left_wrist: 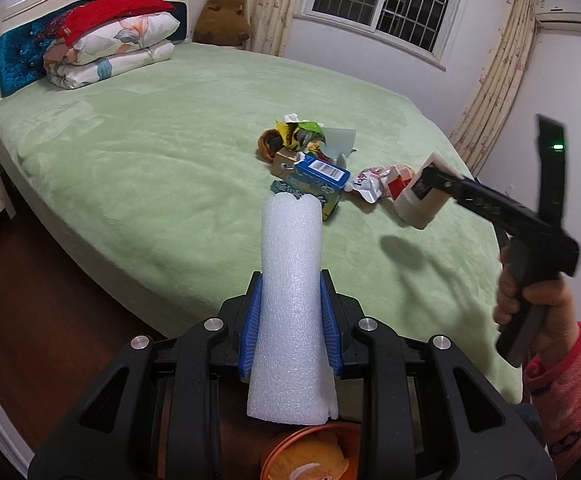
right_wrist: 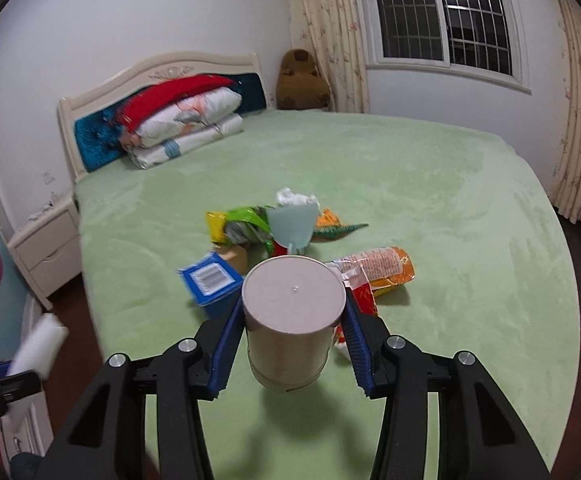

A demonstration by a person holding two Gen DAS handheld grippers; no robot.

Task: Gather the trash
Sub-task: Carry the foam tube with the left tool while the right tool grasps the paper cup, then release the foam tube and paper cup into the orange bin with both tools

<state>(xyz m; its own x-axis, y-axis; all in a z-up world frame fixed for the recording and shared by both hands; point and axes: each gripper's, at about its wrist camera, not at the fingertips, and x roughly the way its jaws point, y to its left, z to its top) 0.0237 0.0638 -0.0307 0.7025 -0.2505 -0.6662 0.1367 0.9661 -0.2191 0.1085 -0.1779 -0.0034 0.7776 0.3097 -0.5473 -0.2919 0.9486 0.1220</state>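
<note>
My left gripper (left_wrist: 291,294) is shut on a white foam tube (left_wrist: 290,248) that stands upright between its blue pads, over the bed's near edge. An orange bin (left_wrist: 310,456) shows just below it. My right gripper (right_wrist: 292,316) is shut on a beige paper cup (right_wrist: 294,292), held above the green bedspread; in the left wrist view the cup (left_wrist: 420,200) hangs to the right of the trash pile. On the bed lie a blue box (right_wrist: 210,280), a green and yellow wrapper (right_wrist: 242,222), an orange packet (right_wrist: 386,266) and a red and white wrapper (left_wrist: 374,182).
Folded bedding (left_wrist: 106,48) and a brown plush toy (left_wrist: 222,16) sit at the headboard. A white nightstand (right_wrist: 46,252) stands beside the bed. Dark wood floor (left_wrist: 30,288) lies at the bed's near side. A hand in a red sleeve (left_wrist: 530,300) holds the right gripper's handle.
</note>
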